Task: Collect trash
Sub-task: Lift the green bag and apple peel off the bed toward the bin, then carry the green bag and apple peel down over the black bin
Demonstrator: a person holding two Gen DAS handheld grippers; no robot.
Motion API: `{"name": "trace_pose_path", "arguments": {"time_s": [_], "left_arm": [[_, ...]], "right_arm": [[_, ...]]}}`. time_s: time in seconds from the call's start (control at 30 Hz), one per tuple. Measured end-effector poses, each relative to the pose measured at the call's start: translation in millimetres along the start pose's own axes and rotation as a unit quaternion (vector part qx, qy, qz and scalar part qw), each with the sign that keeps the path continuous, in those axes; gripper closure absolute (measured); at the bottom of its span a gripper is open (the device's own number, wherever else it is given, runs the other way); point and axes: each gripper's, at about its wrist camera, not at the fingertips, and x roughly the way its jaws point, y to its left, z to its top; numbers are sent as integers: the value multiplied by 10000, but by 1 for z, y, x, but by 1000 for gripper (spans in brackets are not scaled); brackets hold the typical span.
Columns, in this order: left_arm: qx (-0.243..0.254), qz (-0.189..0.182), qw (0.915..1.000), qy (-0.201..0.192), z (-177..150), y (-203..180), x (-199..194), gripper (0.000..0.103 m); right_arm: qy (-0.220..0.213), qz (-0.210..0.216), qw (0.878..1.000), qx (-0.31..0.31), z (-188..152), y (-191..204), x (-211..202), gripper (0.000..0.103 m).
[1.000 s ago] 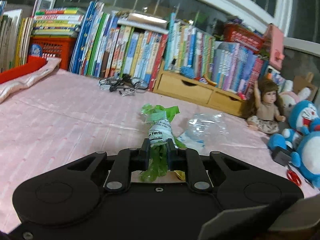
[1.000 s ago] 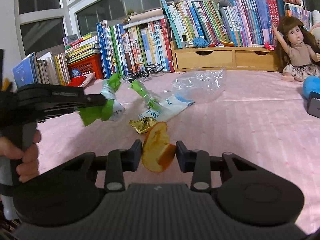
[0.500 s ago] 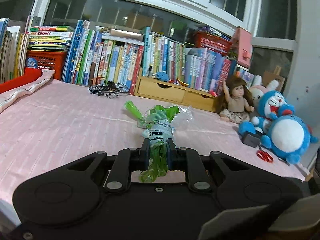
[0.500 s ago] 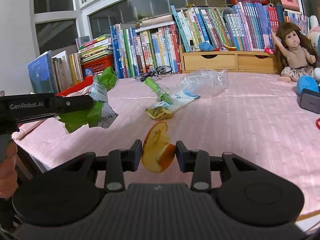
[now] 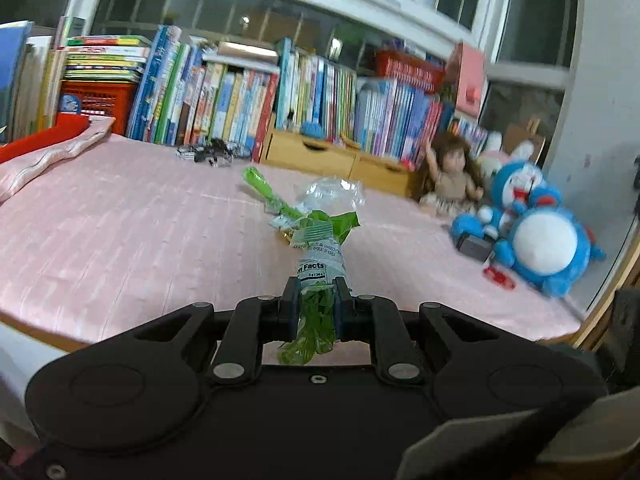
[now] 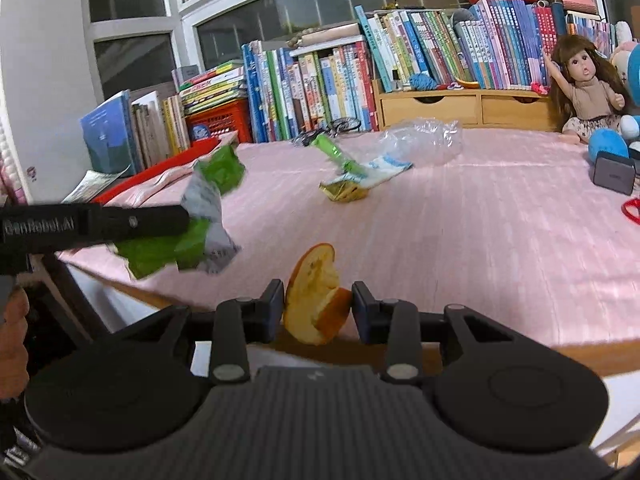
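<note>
Where our left wrist camera looks forward, our left claw pinches a crumpled green wrapper above the pink table's near edge. From our right wrist camera, our right claw clamps an orange peel; more wrappers lie mid-table.

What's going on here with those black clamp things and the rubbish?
A person is clearing trash off a pink-covered table with a handheld gripper in each hand. The left gripper is clamped on a crumpled green and white wrapper; the right gripper pinches a piece of orange peel. Both are lifted near the table's edge. A clear plastic bag, a green wrapper and a gold wrapper lie on the table.
</note>
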Motion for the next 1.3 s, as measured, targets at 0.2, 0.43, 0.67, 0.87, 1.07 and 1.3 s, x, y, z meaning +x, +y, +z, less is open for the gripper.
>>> {"name": "trace_pose_path", "arguments": {"time_s": [0.2,0.43,0.67,0.87,1.07,1.3], "left_arm": [[380,75,9991,198,-23,-10,-22,88],[318,113,9955,891,-49,-1,-25,88],[343,286,9861,1597,-83,3,-15,88],[219,600,9647,2555,-116,8,12,88],[242,799,9462,3125,-141,18,34,88],[86,863,9358,3416,-154,28,47,88]], "right_arm": [[248,21,9997,-45,-23,5,-13,62],[644,35,9978,-124,-49,9,-15,62],[1043,69,9945,-9,-71,9,-5,62],[1385,62,9903,1,-92,11,7,62],[1677,70,9858,75,-109,9,18,62],[1874,93,9822,116,-118,11,28,62]]}}
